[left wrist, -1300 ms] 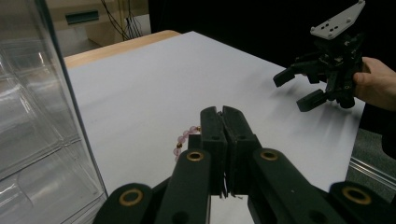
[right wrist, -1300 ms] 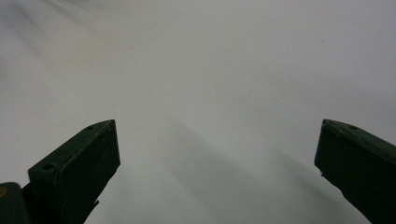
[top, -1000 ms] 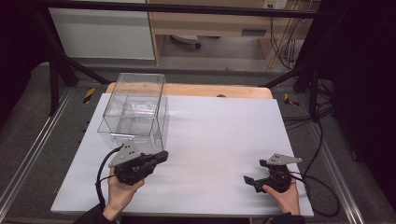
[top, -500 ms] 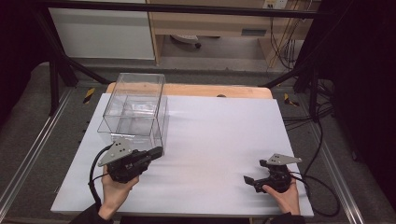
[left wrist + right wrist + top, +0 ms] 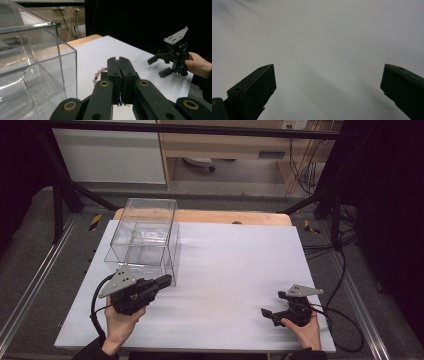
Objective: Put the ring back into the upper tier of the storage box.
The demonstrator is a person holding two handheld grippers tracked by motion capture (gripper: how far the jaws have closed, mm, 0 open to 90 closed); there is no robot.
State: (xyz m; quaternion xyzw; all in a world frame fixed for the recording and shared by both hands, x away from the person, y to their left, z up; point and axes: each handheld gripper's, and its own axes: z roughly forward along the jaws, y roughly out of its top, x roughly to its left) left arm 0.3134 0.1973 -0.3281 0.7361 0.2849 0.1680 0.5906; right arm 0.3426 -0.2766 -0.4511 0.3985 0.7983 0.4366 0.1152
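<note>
One clear box [image 5: 144, 237], one bead string [image 5: 99, 74], two grippers: left gripper [image 5: 165, 281], right gripper [image 5: 266, 314].

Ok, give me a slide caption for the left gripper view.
Left gripper, jaws shut, beside a clear plastic box; pink beads behind its jaws, open right gripper across the white table.

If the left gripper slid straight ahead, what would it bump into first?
Probably the pink bead string lying just beyond the shut left gripper; the clear plastic box stands to one side. Depth is uncertain.

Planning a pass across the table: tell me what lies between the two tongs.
Bare white table between the left tongs and right tongs, in the high view.
</note>
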